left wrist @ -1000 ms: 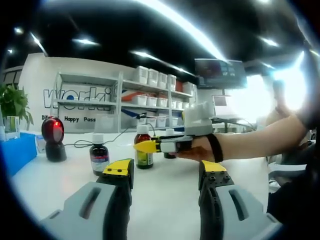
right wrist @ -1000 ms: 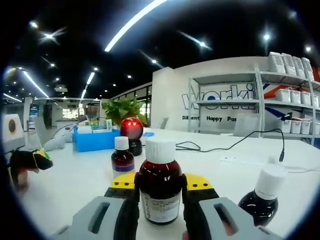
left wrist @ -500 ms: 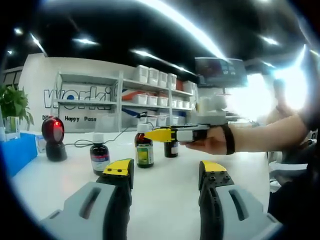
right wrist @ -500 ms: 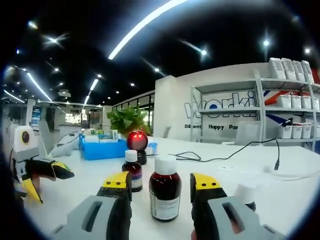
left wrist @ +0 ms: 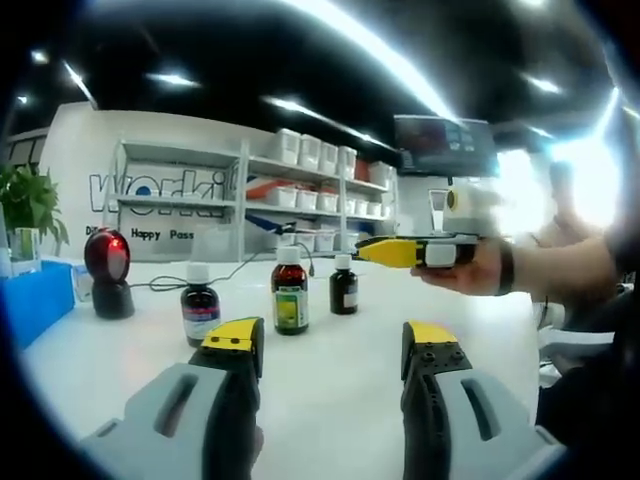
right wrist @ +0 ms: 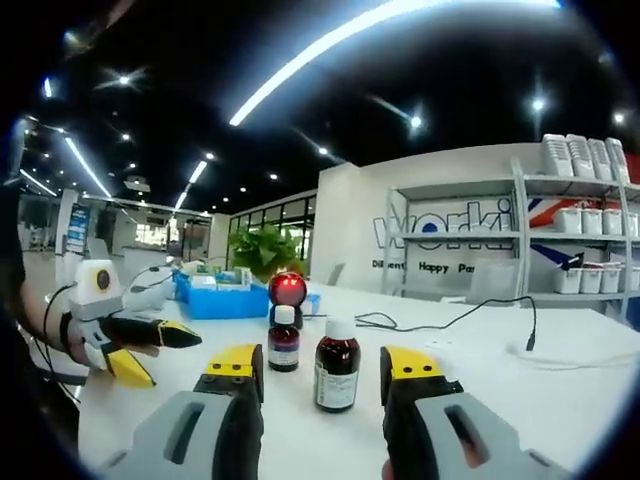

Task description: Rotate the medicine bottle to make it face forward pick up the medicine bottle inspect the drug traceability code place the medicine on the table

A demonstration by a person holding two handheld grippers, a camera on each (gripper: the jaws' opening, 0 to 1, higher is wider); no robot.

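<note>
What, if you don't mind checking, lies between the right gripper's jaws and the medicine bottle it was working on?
In the right gripper view, only bare white table lies between the open right gripper and the medicine bottle; nothing stands between them.

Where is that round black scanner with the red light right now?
In the left gripper view the round black scanner with the glowing red light stands on the white table at far left, between the blue box and the small dark white-capped bottle.

Grey left claw (left wrist: 330, 345), right claw (right wrist: 325, 365): yellow-capped black jaws; black wristband (left wrist: 508, 282).
</note>
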